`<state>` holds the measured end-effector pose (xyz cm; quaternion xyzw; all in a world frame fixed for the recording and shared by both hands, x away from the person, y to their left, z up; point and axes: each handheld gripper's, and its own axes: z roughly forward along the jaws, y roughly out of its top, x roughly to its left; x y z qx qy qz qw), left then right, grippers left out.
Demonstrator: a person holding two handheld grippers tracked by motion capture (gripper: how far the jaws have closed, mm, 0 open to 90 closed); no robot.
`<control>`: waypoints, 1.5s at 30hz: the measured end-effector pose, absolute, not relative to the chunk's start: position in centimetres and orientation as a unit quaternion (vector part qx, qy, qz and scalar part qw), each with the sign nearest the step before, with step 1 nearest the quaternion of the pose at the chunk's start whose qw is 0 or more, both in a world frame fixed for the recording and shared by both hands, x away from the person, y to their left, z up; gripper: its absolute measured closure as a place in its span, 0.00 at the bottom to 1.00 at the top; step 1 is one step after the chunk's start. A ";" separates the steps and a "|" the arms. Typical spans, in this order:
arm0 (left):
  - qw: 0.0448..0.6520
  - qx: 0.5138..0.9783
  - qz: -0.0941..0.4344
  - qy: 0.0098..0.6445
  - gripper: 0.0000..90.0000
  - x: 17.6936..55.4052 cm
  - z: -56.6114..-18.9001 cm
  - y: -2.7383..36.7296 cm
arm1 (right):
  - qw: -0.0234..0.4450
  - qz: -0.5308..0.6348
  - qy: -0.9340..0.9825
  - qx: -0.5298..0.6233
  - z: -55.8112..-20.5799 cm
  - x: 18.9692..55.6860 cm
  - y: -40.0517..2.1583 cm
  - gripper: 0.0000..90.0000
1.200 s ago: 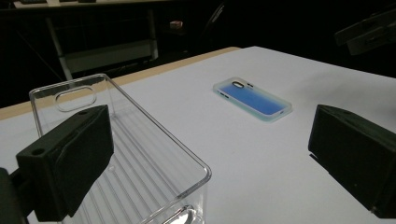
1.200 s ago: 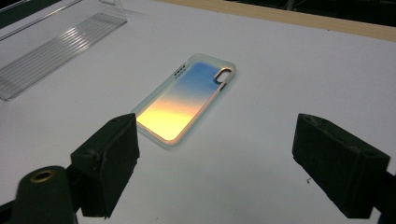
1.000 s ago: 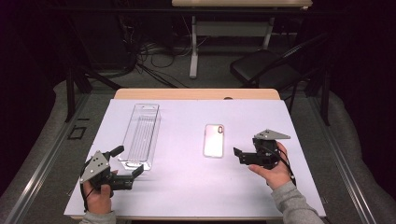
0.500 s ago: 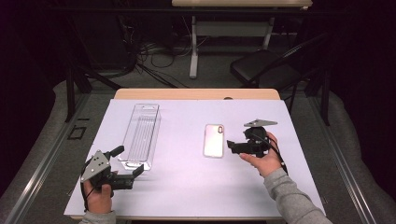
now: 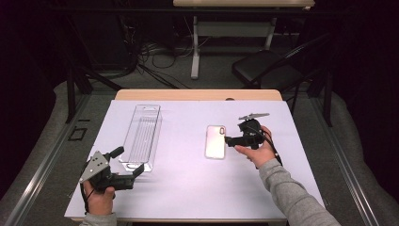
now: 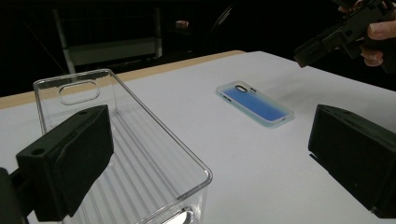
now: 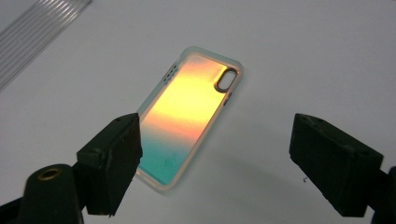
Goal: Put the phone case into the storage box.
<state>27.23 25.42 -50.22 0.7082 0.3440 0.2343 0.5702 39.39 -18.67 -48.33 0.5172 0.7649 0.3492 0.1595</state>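
An iridescent phone case [image 5: 215, 141] lies flat in the middle of the white table, camera hole at its far end. My right gripper [image 5: 229, 140] hovers just right of it, jaws open and pointing at its edge with nothing between them. In the right gripper view the case [image 7: 191, 116] lies ahead of the open right gripper [image 7: 229, 168], partly behind the left jaw. A clear plastic tray [image 5: 142, 136] lies left of the case. My left gripper [image 5: 126, 161] rests open at the tray's near end, and the tray's corner [image 6: 116, 135] shows between its jaws.
The white table sheet [image 5: 188, 193] has bare room in front and at the right. In the left gripper view the other gripper [image 6: 327, 42] hangs above the case [image 6: 254, 102]. A dark chair [image 5: 263, 70] and cables lie beyond the table's far edge.
My right gripper has moved left and away from the front edge, up to the phone case's right side. The left gripper, the tray and the case have stayed where they were.
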 end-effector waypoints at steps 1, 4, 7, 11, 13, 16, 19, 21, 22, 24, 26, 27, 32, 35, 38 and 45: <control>0.571 0.708 0.234 0.343 0.00 27.2 -50.1 25.4 | 0.160 0.347 0.765 0.517 -48.3 39.5 -18.6 0.19; 0.564 0.710 0.238 0.349 0.00 27.3 -50.0 25.3 | 0.162 0.342 0.767 0.519 -48.2 39.9 -18.4 0.20; 0.548 0.717 0.243 0.355 0.00 27.4 -50.1 25.2 | 0.165 0.340 0.767 0.519 -48.2 40.3 -18.2 0.20; 0.540 0.718 0.243 0.366 0.00 27.6 -50.1 25.1 | 0.163 0.330 0.769 0.522 -48.4 40.7 -18.0 0.21; 0.538 0.718 0.236 0.373 0.00 27.7 -50.2 25.1 | 0.164 0.328 0.770 0.522 -48.4 41.0 -18.0 0.21; 0.535 0.717 0.237 0.379 0.00 27.8 -50.3 25.0 | 0.164 0.326 0.769 0.525 -48.3 41.3 -17.8 0.23; 0.532 0.719 0.236 0.379 0.00 27.8 -50.3 25.0 | 0.170 0.324 0.770 0.523 -48.1 41.6 -17.5 0.24; 0.531 0.723 0.235 0.376 0.00 27.7 -50.2 24.9 | 0.169 0.328 0.767 0.524 -48.0 41.7 -17.3 0.24; 0.531 0.722 0.235 0.376 0.00 27.7 -50.2 24.9 | 0.168 0.330 0.766 0.526 -48.0 41.7 -17.3 0.24; 0.532 0.722 0.234 0.376 0.00 27.7 -50.2 24.9 | 0.167 0.325 0.769 0.525 -48.1 42.0 -17.1 0.24; 0.527 0.725 0.234 0.377 0.00 27.7 -50.2 24.8 | 0.160 0.321 0.770 0.528 -48.1 42.3 -17.0 0.24; 0.526 0.725 0.234 0.377 0.00 27.7 -50.2 24.8 | 0.157 0.320 0.769 0.531 -48.1 42.4 -17.0 0.24; 0.525 0.725 0.234 0.378 0.00 27.7 -50.2 24.8 | 0.146 0.309 0.769 0.541 -48.3 43.2 -16.7 0.23; 0.525 0.726 0.234 0.378 0.00 27.7 -50.2 24.7 | 0.133 0.297 0.771 0.547 -48.8 43.5 -16.4 0.23; 0.524 0.727 0.239 0.375 0.00 27.6 -50.2 24.6 | 0.123 0.287 0.775 0.550 -49.4 43.8 -16.3 0.23; 0.523 0.733 0.232 0.368 0.02 27.5 -50.4 24.1 | 0.108 0.268 0.772 0.566 -49.9 44.2 -15.9 0.30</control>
